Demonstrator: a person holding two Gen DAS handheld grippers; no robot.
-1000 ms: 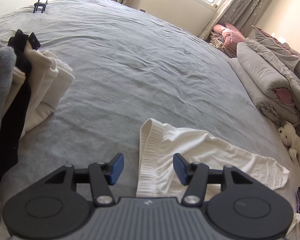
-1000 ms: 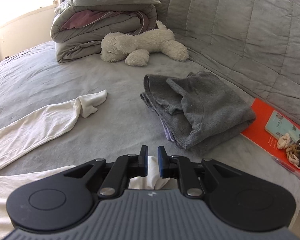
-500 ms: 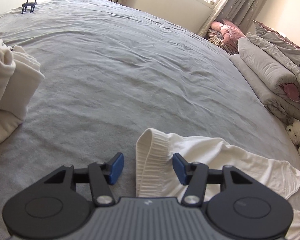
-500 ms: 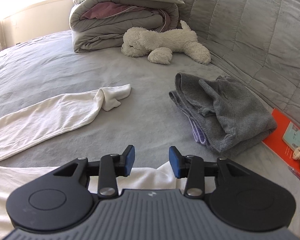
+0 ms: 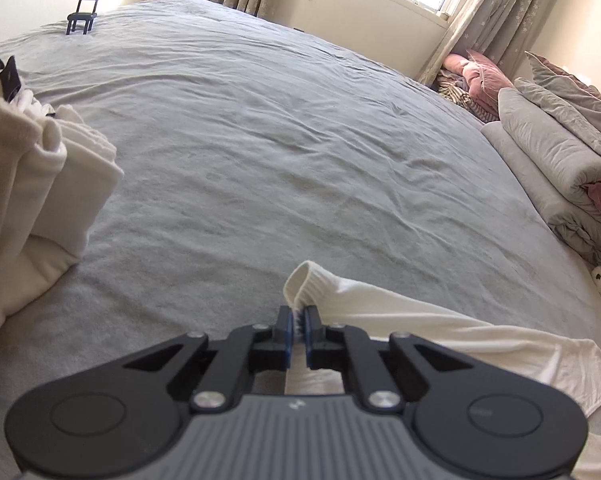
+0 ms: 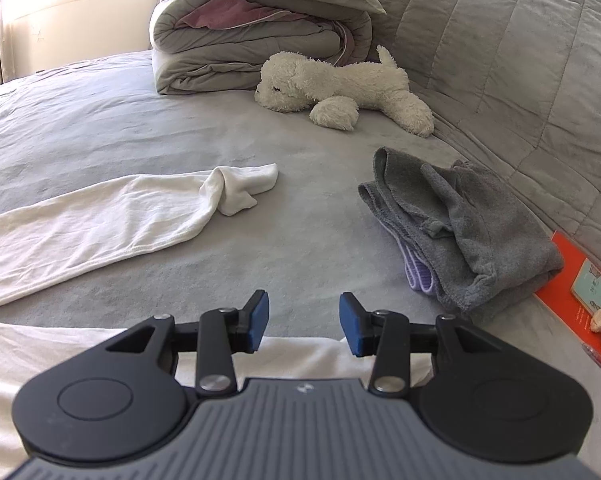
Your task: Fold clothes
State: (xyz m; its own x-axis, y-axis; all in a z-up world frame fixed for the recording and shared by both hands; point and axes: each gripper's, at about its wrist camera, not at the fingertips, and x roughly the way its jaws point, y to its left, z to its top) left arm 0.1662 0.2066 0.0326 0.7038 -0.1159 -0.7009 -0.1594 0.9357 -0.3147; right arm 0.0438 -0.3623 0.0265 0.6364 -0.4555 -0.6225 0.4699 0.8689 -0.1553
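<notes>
A white long-sleeved top (image 5: 440, 340) lies spread on the grey bed. My left gripper (image 5: 297, 328) is shut on its ribbed hem, which bunches up just ahead of the blue pads. In the right wrist view one sleeve of the white top (image 6: 112, 220) stretches across the bed, its cuff crumpled. My right gripper (image 6: 303, 326) stands open just above the top's near edge, with nothing between its fingers.
A stack of folded cream and black clothes (image 5: 32, 200) sits at the left. A folded grey towel (image 6: 460, 232) lies to the right, beside an orange book (image 6: 580, 292). A white plush dog (image 6: 340, 88) and rolled duvets (image 6: 256, 36) lie at the headboard. A small black stand (image 5: 82, 14) sits far off.
My left gripper has closed on the ribbed hem. My right gripper has let go of the white fabric and opened wide, sliding a little leftward.
</notes>
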